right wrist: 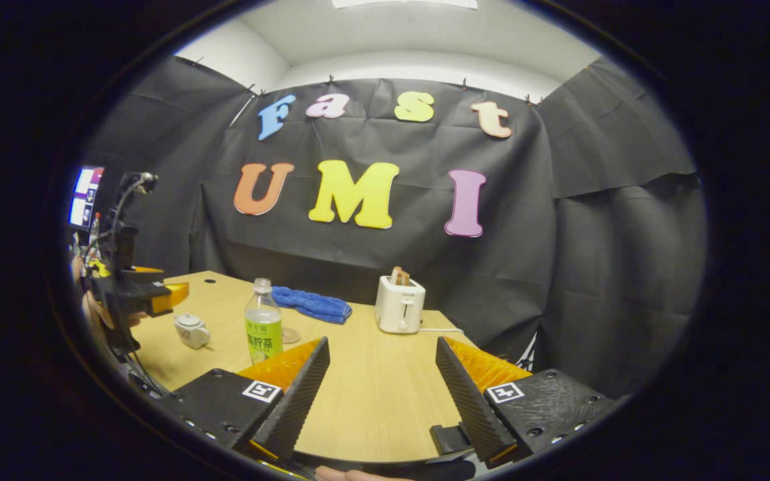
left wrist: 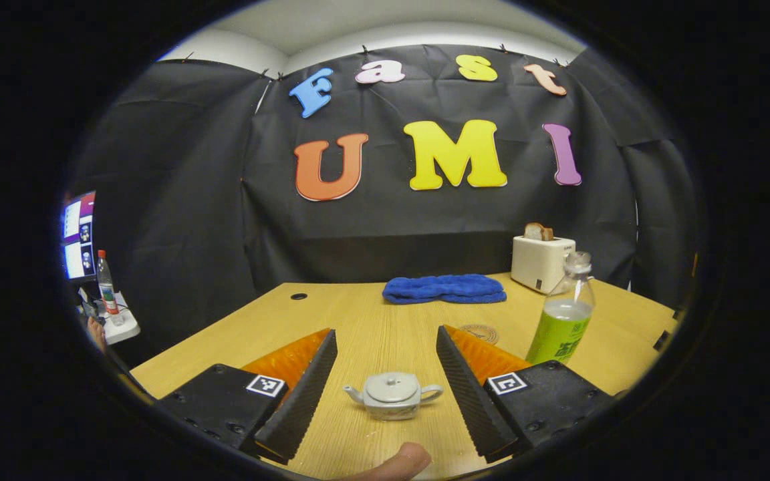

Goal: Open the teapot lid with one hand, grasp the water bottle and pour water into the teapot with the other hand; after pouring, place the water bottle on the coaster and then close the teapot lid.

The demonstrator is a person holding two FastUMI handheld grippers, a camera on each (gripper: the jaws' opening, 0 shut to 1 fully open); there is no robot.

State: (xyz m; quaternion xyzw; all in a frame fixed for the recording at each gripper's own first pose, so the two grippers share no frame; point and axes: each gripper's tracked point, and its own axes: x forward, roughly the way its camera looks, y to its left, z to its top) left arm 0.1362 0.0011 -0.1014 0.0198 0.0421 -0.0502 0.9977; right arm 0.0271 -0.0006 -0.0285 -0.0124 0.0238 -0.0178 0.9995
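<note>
Teapot lid not yet lifted, both grippers spread and empty

Teapot [left wrist: 393, 394] is seen standing on the wooden table [left wrist: 371, 327], lid on, framed between the fingers of the left gripper [left wrist: 385, 381], which is spread wide and grips nothing. The small knob on the lid is the target for this step. It should be approached from above with the fingers centred on the knob, closed only once both pads flank it, then lifted straight up so the pot is not dragged or tipped. The spout points to the left of the left gripper view and the handle to the right; both should be kept clear of the fingers.

Water bottle [left wrist: 562, 314] stands upright to the right of the teapot, cap on, partly filled. The coaster [left wrist: 480, 333] lies just behind the left gripper's right finger and is partly covered by it. In the right gripper view the right gripper [right wrist: 381, 381] is also spread and empty, held over bare table, with the bottle [right wrist: 263, 324] and teapot [right wrist: 191, 331] well off to its left and the left gripper [right wrist: 141, 294] hovering near the pot.

Hard to make out: the knob is tiny and its shape is unclear. How high the left gripper sits above the lid cannot be judged. A fingertip [left wrist: 398, 462] is cut off at the bottom edge. The coaster in the right gripper view is possibly the pale disc behind the bottle. A toaster [left wrist: 542, 262] and blue cloth [left wrist: 445, 288] sit at the back.
</note>
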